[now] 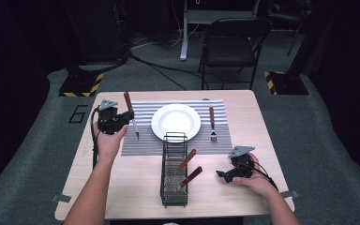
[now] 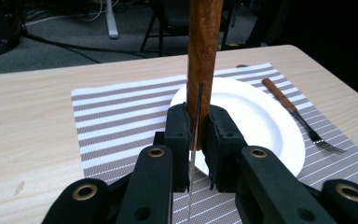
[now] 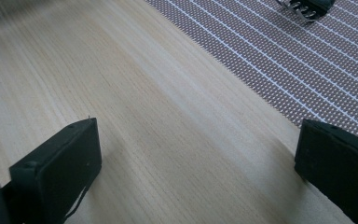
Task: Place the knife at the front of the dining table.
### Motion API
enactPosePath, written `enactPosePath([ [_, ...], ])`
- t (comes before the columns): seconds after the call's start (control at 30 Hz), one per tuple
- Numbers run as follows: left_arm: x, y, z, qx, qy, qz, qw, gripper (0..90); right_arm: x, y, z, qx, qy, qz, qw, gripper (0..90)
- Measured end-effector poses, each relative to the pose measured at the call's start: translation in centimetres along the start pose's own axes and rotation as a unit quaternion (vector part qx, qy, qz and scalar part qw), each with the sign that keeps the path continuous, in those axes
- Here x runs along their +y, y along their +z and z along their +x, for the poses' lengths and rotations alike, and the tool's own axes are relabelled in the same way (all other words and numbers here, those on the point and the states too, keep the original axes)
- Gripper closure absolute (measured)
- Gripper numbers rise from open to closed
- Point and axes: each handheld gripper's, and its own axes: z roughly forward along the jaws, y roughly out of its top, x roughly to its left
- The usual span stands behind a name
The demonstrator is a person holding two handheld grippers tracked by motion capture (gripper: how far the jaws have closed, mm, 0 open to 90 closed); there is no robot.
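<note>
Knife [image 1: 130, 114], wooden handle up and thin stiff blade down, was clamped at the handle's base by left gripper [image 2: 197, 140] at the plate's [image 1: 176, 123] nine o'clock, likely light and prone to swivel; right gripper [image 1: 221, 174] sat wide open, empty.

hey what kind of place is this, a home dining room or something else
Probably a lab or studio staged for recording, not a home. The place setting, a white plate on a striped placemat, sits on a small table over grey carpet, with hazard-striped stand bases, loose floor cables and a folding chair behind.
</note>
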Motion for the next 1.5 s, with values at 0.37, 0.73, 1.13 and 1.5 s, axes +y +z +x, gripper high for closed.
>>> enactPosePath([
  [0.37,-1.5,1.8,0.3,0.006,-0.003,0.027,0.9996,79.9,0.0,0.0,0.0,0.000,0.000,0.000,1.0000,0.0],
  [0.73,-2.3,3.5,0.4,0.010,-0.006,0.047,0.9988,79.9,0.0,0.0,0.0,0.000,0.000,0.000,1.0000,0.0],
  [1.13,-2.9,4.9,0.7,0.016,-0.013,0.062,0.9979,79.9,0.0,0.0,0.0,0.000,0.000,0.000,1.0000,0.0],
  [1.5,-2.6,6.3,0.9,0.020,-0.020,0.069,0.9972,79.9,0.0,0.0,0.0,0.000,0.000,0.000,1.0000,0.0],
])
